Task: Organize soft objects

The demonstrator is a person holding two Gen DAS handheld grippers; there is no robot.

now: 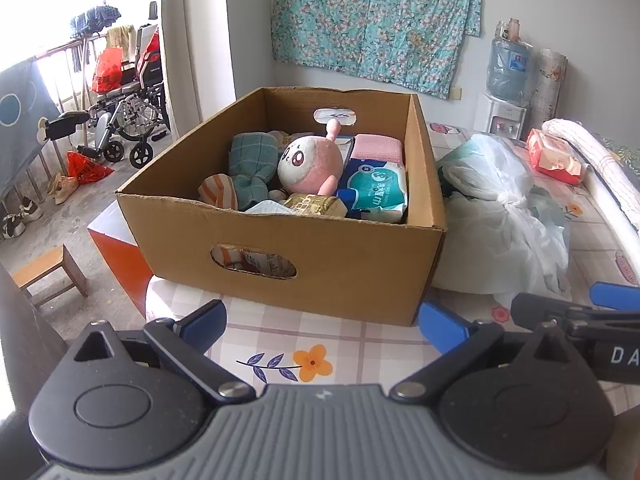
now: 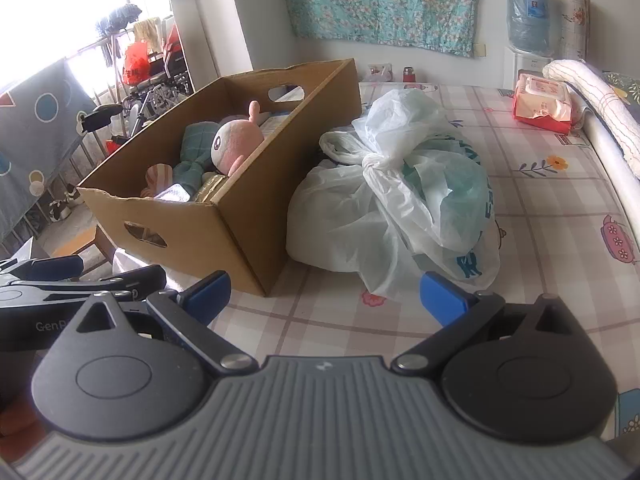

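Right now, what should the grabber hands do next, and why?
Probably move the open right gripper forward to the knotted plastic bag. The bag lies on the bed beside the cardboard box, right ahead of that gripper. The left gripper is open and empty too.

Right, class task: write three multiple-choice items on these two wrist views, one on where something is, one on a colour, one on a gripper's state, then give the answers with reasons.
1. Where is the pink plush toy?
A. On the bedsheet
B. In the cardboard box
C. Inside the tied plastic bag

2. What colour are the gripper finger pads?
A. Blue
B. Red
C. Yellow

3. What state is the left gripper in?
A. Shut on a towel
B. Shut on nothing
C. Open and empty

Answers:
B, the toy lies among the other soft items between the box walls.
A, both views show blue pads.
C, its fingers are spread apart with only bedsheet between them.
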